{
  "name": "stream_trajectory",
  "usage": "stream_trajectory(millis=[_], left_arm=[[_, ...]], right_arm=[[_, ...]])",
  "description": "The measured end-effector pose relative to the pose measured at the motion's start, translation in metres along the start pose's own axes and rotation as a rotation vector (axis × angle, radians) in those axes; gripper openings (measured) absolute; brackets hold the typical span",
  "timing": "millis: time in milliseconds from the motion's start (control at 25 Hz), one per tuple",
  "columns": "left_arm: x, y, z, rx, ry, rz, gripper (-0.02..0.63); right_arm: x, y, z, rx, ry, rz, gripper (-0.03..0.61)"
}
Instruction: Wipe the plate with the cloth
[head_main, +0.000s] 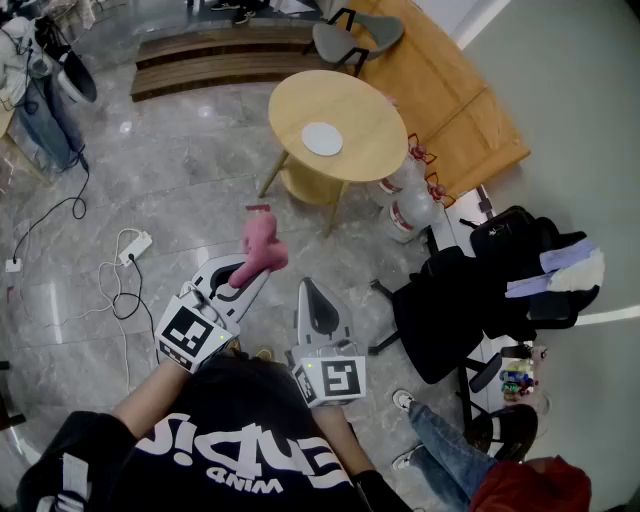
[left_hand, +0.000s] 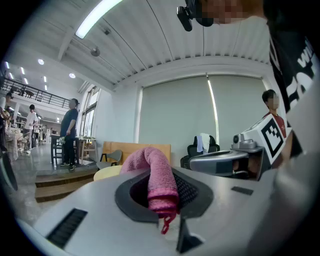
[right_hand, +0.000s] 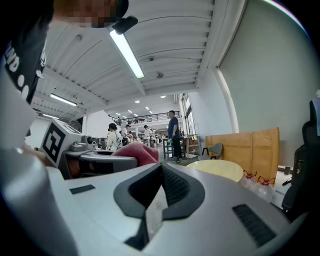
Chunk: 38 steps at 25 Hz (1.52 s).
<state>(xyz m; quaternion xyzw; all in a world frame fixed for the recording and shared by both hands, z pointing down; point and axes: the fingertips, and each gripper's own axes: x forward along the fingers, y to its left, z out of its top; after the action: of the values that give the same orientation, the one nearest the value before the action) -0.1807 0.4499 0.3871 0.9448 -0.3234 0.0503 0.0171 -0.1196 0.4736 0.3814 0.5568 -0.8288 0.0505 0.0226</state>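
The wiping looks not yet begun: the left gripper (head_main: 250, 272) is clamped on the pink cloth (head_main: 263, 240), the right gripper (head_main: 313, 295) is closed on nothing, and the plate (head_main: 322, 138) lies on the round table (head_main: 372, 115), well ahead of both

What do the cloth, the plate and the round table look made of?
Cloth: pink textile, knitted or terry, matte; a ribbed weave shows. Plate: pale and smooth, perhaps ceramic or plastic; too small to tell. Table: light wood-look top, matte, even yellowish tone.
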Motion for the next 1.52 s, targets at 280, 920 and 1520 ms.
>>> stream_trajectory(millis=[280,920,1520], left_arm=[[0.000,0.001,0.005,-0.012,0.009,-0.005,0.048],[-0.014,0.026,-0.004,0.016,0.018,-0.016,0.048],[-0.014,0.050,-0.017,0.000,0.043,-0.050,0.048]], right_arm=[[0.003,-0.002,-0.001,0.006,0.000,-0.006,0.022],[0.016,0.009,0.000,0.041,-0.004,-0.039,0.023],[0.039,0.013,-0.012,0.043,0.018,-0.063,0.023]])
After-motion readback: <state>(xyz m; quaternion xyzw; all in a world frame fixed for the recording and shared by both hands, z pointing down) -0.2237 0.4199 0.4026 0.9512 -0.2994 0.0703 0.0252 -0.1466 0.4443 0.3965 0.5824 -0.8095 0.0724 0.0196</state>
